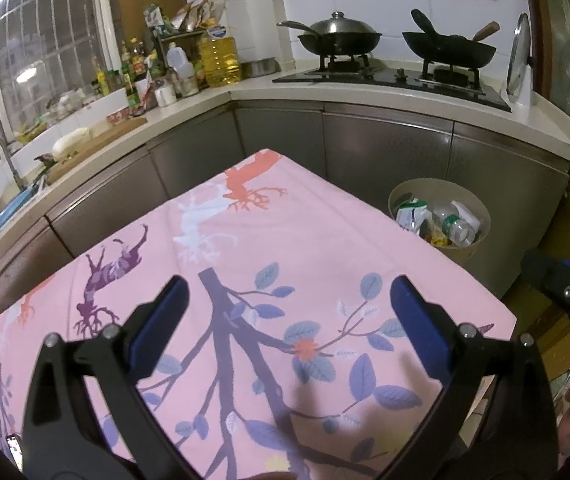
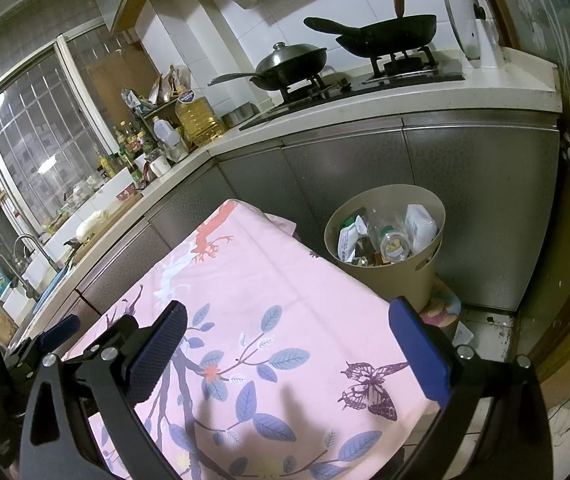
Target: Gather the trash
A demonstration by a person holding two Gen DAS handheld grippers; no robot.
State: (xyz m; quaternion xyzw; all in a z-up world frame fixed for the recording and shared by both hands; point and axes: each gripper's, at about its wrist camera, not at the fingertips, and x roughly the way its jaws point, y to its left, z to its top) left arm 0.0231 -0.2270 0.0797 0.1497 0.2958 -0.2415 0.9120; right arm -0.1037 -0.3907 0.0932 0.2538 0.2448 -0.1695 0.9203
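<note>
A pink printed cloth (image 1: 245,280) covers a table that fills the lower half of both views; its far corner points toward 12 o'clock, close to the grey cabinet fronts (image 1: 385,148), with only a narrow gap between cloth edge and cabinets; the right-hand edge of the cloth runs down toward 4 o'clock, and beyond it lies a strip of tiled floor (image 2: 497,332). The beige trash bin (image 2: 389,264) stands on that floor at about 1 o'clock in the right wrist view, just beside the cloth's right edge and against the cabinets; it holds a clear plastic bottle (image 2: 395,242), a white pouch (image 2: 421,224) and other wrappers. Above, the counter carries two woks on a gas hob (image 1: 397,76) and a large oil bottle (image 1: 219,60) at 11 o'clock.

The left gripper (image 1: 287,312) hovers over the cloth, its blue pads (image 1: 417,320) spread wide with nothing between them and touching nothing; the right gripper (image 2: 289,340) is likewise spread wide over the cloth, holding nothing; the left gripper's tip shows at 9 o'clock in the right wrist view.
</note>
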